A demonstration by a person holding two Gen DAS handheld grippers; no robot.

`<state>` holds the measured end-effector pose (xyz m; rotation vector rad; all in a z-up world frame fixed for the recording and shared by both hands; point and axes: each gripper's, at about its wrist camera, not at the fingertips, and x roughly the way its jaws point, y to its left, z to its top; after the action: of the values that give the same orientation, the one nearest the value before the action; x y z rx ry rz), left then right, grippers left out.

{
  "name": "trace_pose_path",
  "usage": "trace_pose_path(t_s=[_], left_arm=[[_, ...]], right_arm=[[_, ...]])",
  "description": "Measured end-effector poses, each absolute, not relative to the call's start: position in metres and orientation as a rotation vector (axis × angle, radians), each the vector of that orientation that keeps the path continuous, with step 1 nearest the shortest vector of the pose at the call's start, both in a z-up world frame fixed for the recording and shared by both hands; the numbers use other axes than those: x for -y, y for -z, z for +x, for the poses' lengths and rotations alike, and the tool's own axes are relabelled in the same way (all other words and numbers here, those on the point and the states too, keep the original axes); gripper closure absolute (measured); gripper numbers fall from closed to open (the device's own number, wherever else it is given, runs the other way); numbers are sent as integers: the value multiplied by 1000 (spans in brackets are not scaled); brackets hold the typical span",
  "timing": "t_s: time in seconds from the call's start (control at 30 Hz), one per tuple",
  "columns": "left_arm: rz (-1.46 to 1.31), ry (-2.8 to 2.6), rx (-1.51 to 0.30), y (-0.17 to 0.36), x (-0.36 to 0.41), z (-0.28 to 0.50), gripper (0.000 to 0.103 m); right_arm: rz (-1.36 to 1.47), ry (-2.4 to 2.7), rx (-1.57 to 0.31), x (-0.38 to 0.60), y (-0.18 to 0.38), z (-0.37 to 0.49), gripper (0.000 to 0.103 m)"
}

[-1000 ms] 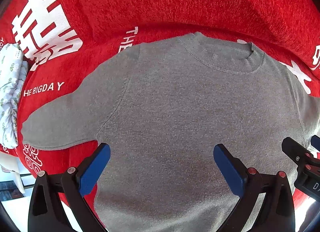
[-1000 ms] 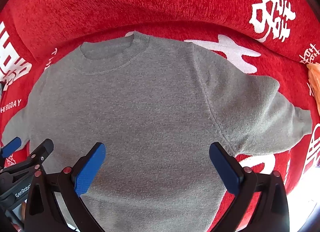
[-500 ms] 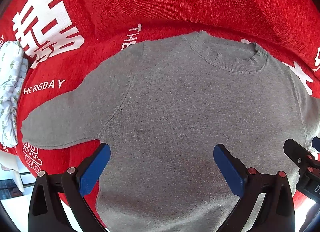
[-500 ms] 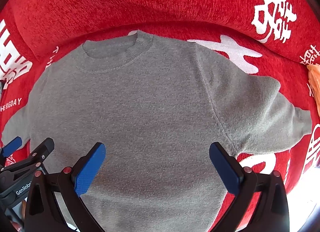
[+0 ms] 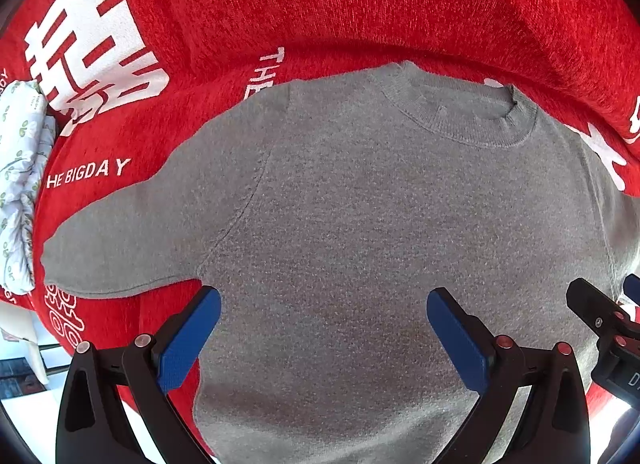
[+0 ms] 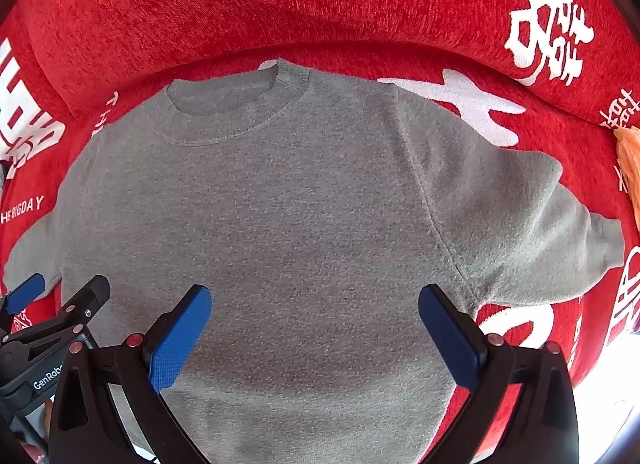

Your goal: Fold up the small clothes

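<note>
Sweater (image 5: 360,232), grey and small, lies flat and face up on a red cover (image 5: 360,3) printed with white characters, its collar toward the far raised edge and both sleeves spread out sideways. Over the sweater's lower body hover the left claw (image 5: 324,328) and the right claw (image 6: 314,324), each with its blue pads wide apart and gripping nothing. Beyond the sweater's left sleeve lies a white patterned cloth (image 5: 20,183); beyond its right sleeve, something orange (image 6: 628,167).
</note>
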<state>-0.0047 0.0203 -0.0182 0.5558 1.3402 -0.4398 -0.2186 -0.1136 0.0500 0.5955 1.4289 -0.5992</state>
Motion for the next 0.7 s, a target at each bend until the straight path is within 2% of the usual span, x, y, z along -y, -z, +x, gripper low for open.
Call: trace_pose_path(t_s=[0.7], left_arm=[[546, 439, -1348, 18, -24, -2, 0]], right_arm=[[604, 588, -1430, 111, -49, -216, 0]])
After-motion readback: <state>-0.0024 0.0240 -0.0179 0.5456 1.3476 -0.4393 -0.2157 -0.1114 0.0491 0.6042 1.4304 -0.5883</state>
